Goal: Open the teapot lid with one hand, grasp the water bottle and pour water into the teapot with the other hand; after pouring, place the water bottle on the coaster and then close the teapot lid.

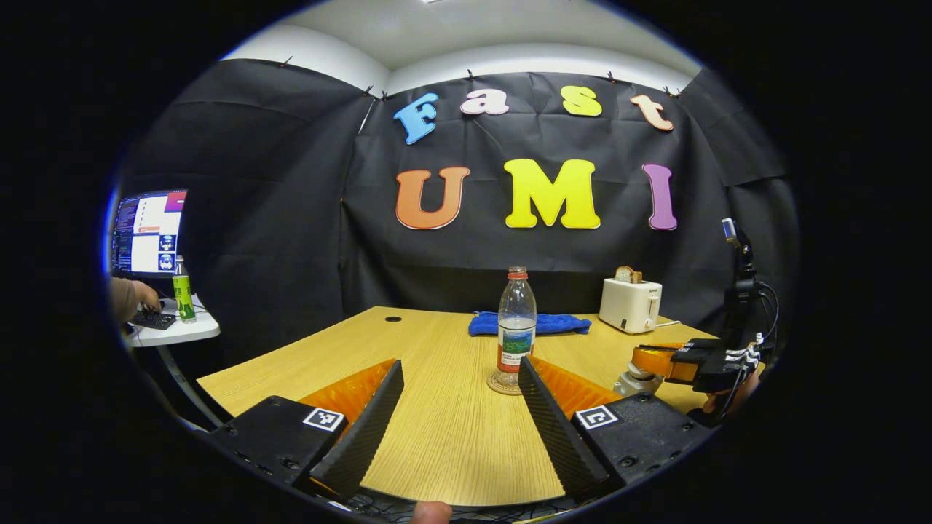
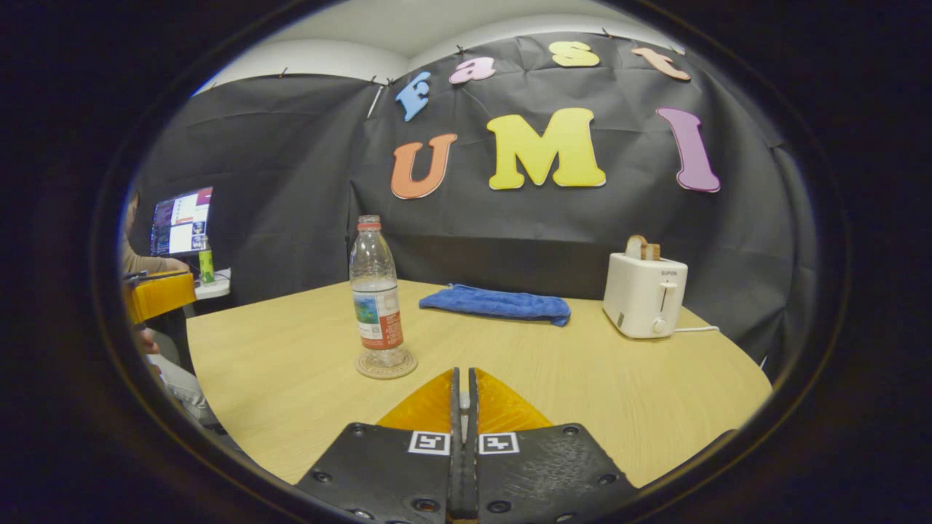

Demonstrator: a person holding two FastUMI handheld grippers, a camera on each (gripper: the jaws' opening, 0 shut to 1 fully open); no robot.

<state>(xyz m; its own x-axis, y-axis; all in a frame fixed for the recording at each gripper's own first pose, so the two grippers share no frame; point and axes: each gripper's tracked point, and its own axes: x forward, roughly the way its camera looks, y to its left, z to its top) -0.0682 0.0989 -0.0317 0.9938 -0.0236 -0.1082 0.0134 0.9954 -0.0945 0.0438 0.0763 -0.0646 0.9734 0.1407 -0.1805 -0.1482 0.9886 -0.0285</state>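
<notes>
A: Any trouble ahead?

B: Mostly around the teapot lid (image 1: 630,380), low at the table's right near edge. Looks pinched by the right gripper (image 2: 464,372), clenched almost flat on a pale sliver, probably the knob, though hard to confirm. With so thin a hold, could slip or twist on the way down and land crooked on the pot

A: And the other claw?

B: Left gripper (image 1: 460,364) released, spread wide, grasping nothing, pointing straight at the water bottle (image 1: 517,320)

A: Where exactly?

B: Upright on the coaster (image 1: 507,384), mid-table, partly full, apart from both fingers. Judging by that, pouring done, closing left. Risky to push forward from here: tall, narrow and light, easy to clip and topple, and likely to roll toward the blue towel (image 1: 529,324)

A: Anything about the surface?

B: Pale wood-grain table (image 1: 437,444), smooth and level, so little grip for a sliding coaster. White toaster (image 1: 630,306) at the back right with bread poking out, towel folded just beside the wall, both well apart from the bottle

A: And the room?

B: Black cloth all round, white ceiling above. Off to the left, a small side table (image 1: 175,333) with a lit monitor (image 1: 148,231), a green bottle (image 1: 183,291) and someone's hand (image 1: 142,297) on a keyboard, far from any swing of the arms
</notes>
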